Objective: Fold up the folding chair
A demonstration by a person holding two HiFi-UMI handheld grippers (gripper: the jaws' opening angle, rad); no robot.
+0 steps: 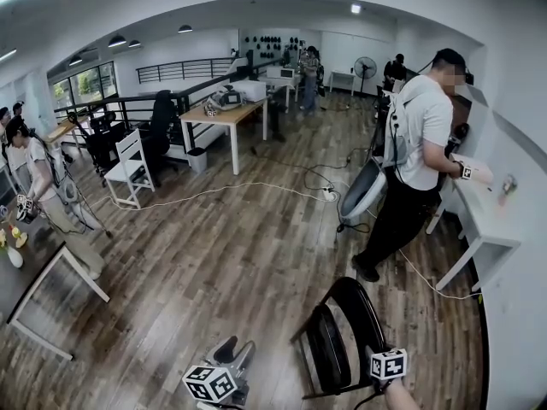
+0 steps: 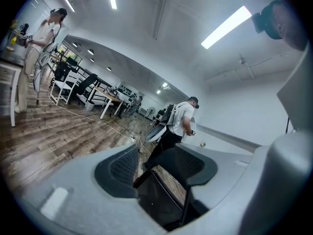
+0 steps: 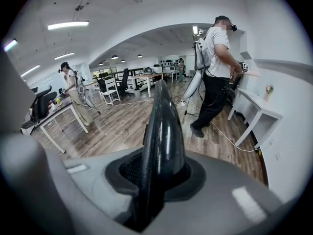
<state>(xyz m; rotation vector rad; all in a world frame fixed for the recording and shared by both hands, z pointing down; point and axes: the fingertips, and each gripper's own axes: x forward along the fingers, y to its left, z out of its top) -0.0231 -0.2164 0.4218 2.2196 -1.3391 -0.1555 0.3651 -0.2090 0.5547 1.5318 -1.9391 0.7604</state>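
The black folding chair [image 1: 342, 336] stands on the wood floor at the bottom of the head view, its curved back [image 3: 164, 126] rising edge-on in the right gripper view. My right gripper [image 1: 376, 377] is shut on the top of that back, whose glossy black edge sits clamped between the jaws [image 3: 159, 168]. My left gripper [image 1: 240, 349] hovers just left of the chair, not touching it. Its jaws stand open [image 2: 159, 169], and the chair's dark seat and frame [image 2: 164, 199] show beyond and below the gap.
A person in a white shirt [image 1: 419, 135] stands at a white desk [image 1: 483, 220] on the right. A white cable [image 1: 256, 186] crosses the floor. A wooden table [image 1: 226, 114], a white chair [image 1: 128, 169], another person [image 1: 43, 186] and a table [image 1: 51, 289] lie left.
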